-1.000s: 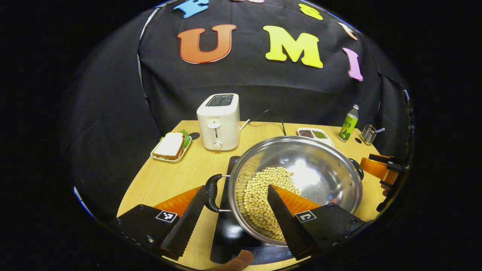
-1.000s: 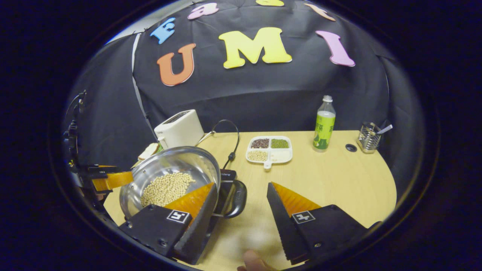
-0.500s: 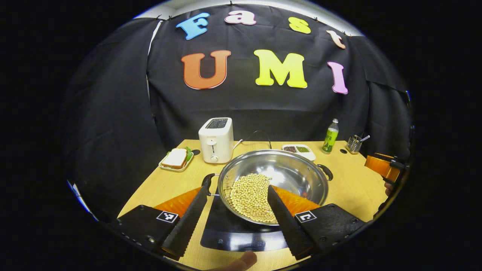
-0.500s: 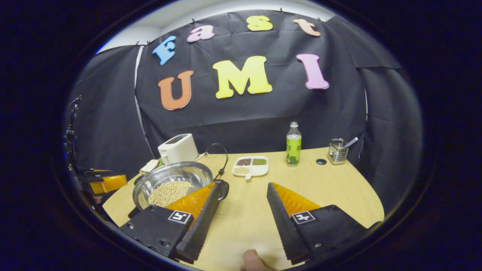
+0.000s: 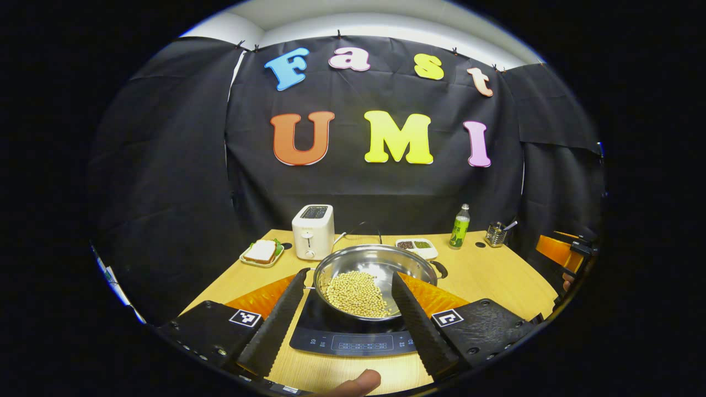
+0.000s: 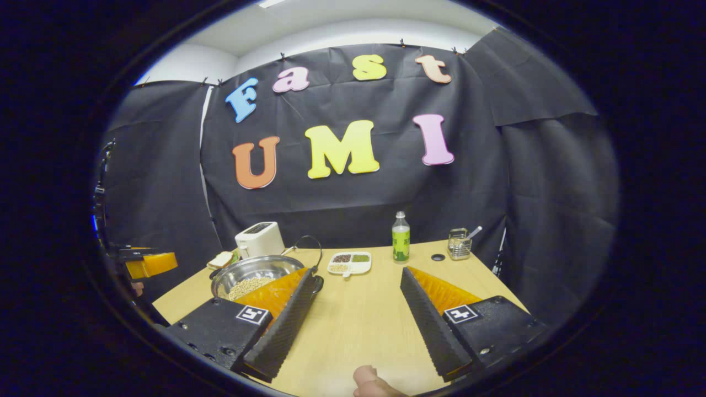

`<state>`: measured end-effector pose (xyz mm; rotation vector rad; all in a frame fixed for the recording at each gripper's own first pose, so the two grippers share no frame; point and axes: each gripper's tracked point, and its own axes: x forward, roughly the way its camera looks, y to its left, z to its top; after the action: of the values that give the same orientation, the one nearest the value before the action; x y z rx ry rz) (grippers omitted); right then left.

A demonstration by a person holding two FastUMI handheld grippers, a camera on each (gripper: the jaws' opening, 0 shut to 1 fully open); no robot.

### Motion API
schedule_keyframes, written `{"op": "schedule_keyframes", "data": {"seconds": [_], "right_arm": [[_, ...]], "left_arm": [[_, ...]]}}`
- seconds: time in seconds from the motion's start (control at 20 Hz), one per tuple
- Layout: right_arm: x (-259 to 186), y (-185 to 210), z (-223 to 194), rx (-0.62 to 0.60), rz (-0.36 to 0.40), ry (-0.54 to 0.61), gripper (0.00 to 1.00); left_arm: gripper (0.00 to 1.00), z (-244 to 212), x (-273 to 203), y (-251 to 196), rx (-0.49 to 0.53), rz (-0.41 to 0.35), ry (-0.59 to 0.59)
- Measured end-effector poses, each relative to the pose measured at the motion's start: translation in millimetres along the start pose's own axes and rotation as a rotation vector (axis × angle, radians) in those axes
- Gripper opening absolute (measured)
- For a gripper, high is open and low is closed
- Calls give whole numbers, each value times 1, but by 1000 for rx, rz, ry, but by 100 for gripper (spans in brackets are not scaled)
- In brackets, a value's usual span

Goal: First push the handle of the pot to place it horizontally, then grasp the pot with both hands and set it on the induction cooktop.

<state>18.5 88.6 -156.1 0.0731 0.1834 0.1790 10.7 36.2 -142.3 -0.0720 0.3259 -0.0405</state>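
The steel pot of soybeans sits on the induction cooktop, likely heavy and slick, best held by its side handles; both the left gripper and right gripper are spread, empty.

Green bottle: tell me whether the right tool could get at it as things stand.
Probably yes. The right tool is open and holds nothing, and bare table lies between it and the green bottle, which stands upright, apart from the divided dish.
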Motion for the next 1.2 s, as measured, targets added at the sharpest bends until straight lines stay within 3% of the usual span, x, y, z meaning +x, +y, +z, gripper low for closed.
{"op": "schedule_keyframes", "data": {"seconds": [0.5, 0.65, 0.7, 0.95, 1.2], "right_arm": [[-85, -4, 53, -32, -33, -164, 96], [-104, 2, 65, -57, -43, -221, 100], [-110, 5, 68, -68, -43, -234, 96], [-128, 16, 70, -77, -18, -282, 100], [-131, 11, 68, -93, -26, -296, 96]], "left_arm": [[96, 53, -87, -39, -13, -30, -223], [96, 55, -105, -48, -19, -35, -250], [96, 56, -110, -49, -8, -32, -263], [96, 48, -131, -51, 18, -13, -324], [96, 40, -134, -55, 37, -11, -338]]}}
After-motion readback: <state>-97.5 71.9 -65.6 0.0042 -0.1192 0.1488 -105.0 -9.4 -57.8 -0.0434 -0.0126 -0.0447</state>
